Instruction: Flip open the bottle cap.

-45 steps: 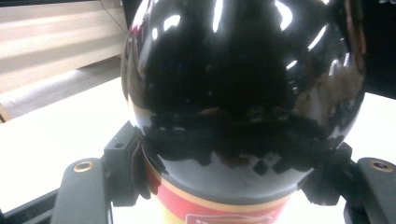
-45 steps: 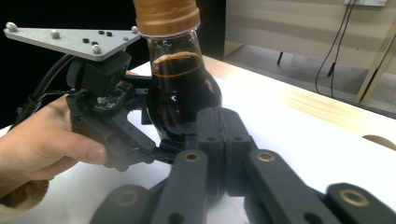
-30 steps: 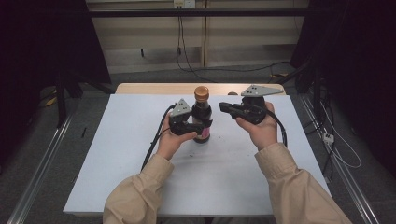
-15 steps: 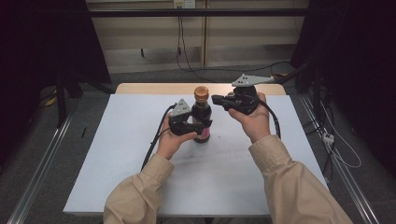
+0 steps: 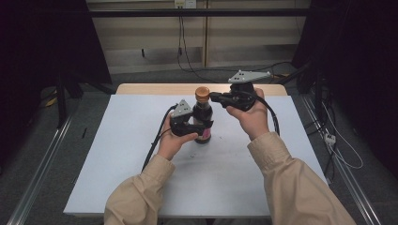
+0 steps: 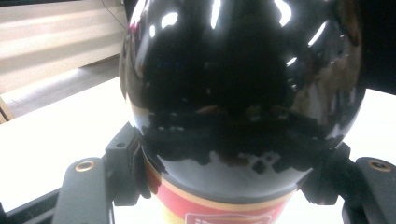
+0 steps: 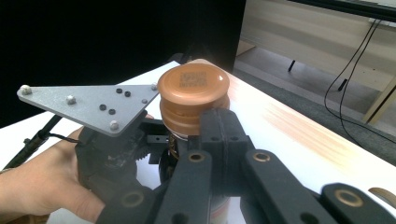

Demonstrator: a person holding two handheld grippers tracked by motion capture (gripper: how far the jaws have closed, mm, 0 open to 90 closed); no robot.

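A dark glass bottle [image 5: 202, 119] with an orange-brown cap [image 5: 202, 93] stands upright on the white table [image 5: 141, 164]. My left gripper [image 5: 201, 126] is shut on the bottle's body from the left, just above the red and yellow label; in the left gripper view the glossy bottle [image 6: 243, 84] sits between the pads [image 6: 123, 163]. My right gripper [image 5: 212, 97] is shut with nothing in it, its tips level with the cap at its right side. In the right gripper view the closed jaws [image 7: 219, 123] meet right against the cap [image 7: 194, 93].
The table's wooden far edge [image 5: 155, 88] runs behind the bottle. Cables [image 5: 157, 140] trail from both grippers across the table. Dark frames and floor cables surround the table. The left gripper's grey plate [image 7: 88, 102] stands beside the cap.
The right gripper has moved left and up, from the bottle's right side to the cap. The left gripper and the bottle have stayed put.
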